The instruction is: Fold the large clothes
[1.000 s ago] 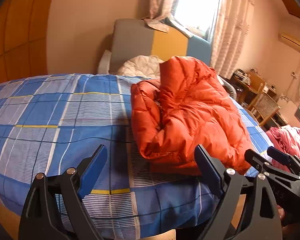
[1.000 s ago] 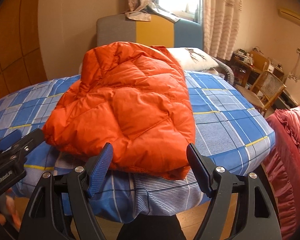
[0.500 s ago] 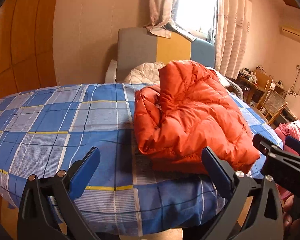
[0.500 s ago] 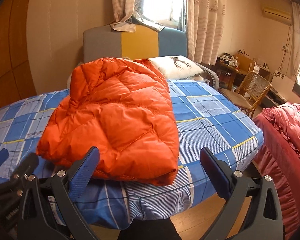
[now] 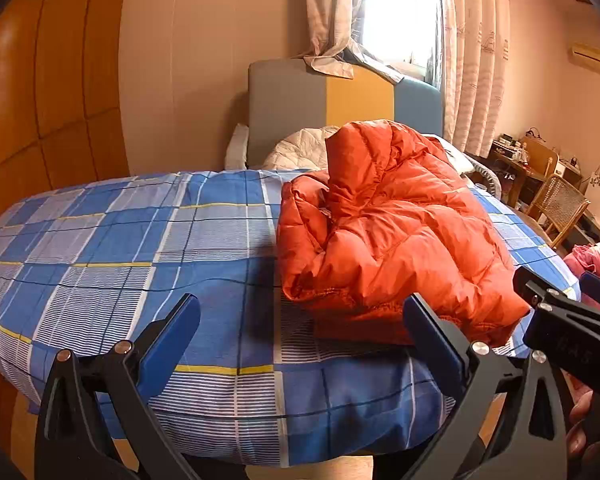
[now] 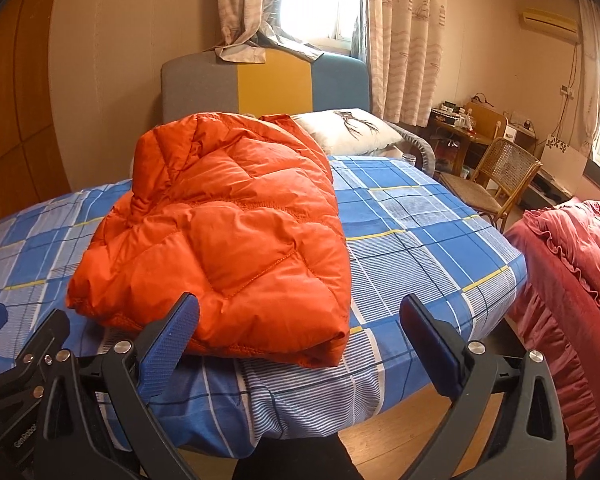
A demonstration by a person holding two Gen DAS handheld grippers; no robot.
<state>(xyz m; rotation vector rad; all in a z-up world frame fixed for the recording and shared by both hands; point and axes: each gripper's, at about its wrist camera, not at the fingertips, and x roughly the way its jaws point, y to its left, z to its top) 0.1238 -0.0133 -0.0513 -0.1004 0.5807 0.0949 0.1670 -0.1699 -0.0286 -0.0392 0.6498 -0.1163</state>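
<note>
An orange puffer jacket [image 5: 392, 232] [image 6: 224, 236] lies folded in a thick bundle on the blue plaid bed [image 5: 132, 240] [image 6: 416, 236], near its front edge. My left gripper [image 5: 300, 320] hangs open in front of the bed's edge, to the left of the jacket's hem, and holds nothing. Off the front of the bed my right gripper [image 6: 298, 320] is open too, the jacket's near hem showing between its blue pads without touching them. Each gripper shows at the edge of the other's view, the right gripper [image 5: 560, 312] at right and the left gripper [image 6: 20, 344] at left.
A grey, yellow and blue headboard [image 6: 268, 80] and a pillow [image 6: 344, 128] stand at the far end under a curtained window. A wicker chair [image 6: 500, 176] and cluttered desk stand right of the bed. A red ruffled bedspread [image 6: 572, 260] lies at right. Wood floor shows below.
Both grippers have opened wider and drawn back from the jacket's hem, which now lies free on the bed. The left view has swung a little to the right.
</note>
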